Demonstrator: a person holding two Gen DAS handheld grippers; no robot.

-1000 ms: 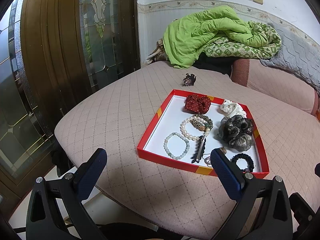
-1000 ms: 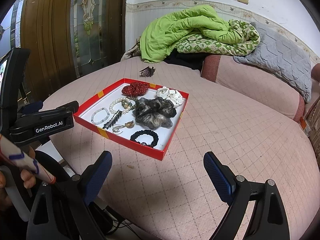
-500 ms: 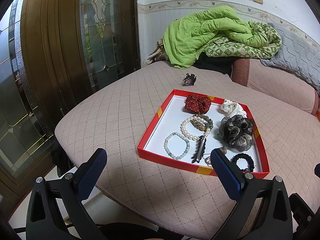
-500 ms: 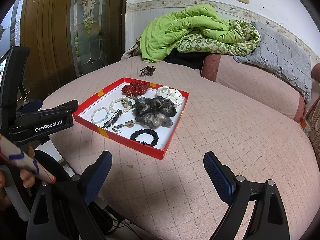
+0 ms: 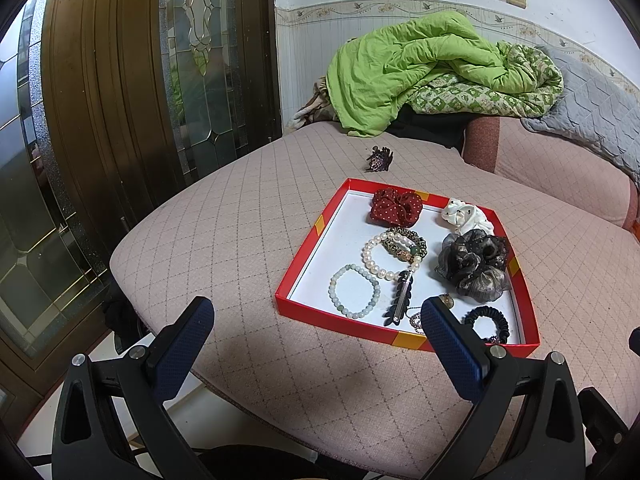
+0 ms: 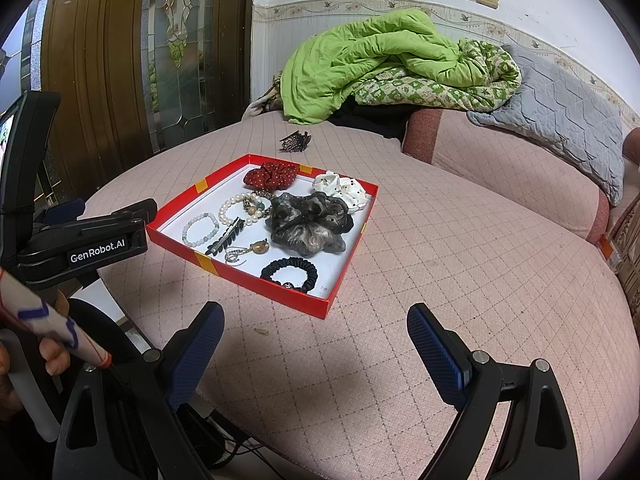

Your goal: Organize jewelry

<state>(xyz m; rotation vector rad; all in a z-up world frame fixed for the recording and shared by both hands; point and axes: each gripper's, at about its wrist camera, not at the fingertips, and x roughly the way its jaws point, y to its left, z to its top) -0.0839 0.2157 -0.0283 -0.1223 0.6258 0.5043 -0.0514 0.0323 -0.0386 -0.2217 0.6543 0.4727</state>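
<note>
A red tray (image 5: pixel 308 240) (image 6: pixel 176 218) with a white floor lies on the pink quilted cushion. In it lie a red dotted scrunchie (image 5: pixel 396 207), a white scrunchie (image 5: pixel 466 216), a grey-black scrunchie (image 5: pixel 474 264) (image 6: pixel 308 222), a pearl bracelet (image 5: pixel 370 256), a pale green bead bracelet (image 5: pixel 354 290) (image 6: pixel 200 230), a dark hair clip (image 5: pixel 402 296), a pendant (image 6: pixel 258 247) and a black hair tie (image 6: pixel 290 274). A dark claw clip (image 5: pixel 378 159) (image 6: pixel 294 142) lies beyond the tray. My left gripper (image 5: pixel 316 344) is open and empty before the tray's near edge. My right gripper (image 6: pixel 316 344) is open and empty, near the tray's corner.
A green quilt (image 5: pixel 420 68) and a grey blanket (image 6: pixel 560 120) are heaped at the back. A wooden door with leaded glass (image 5: pixel 140 100) stands at the left. The cushion edge (image 5: pixel 168 344) drops off to the floor near my left gripper.
</note>
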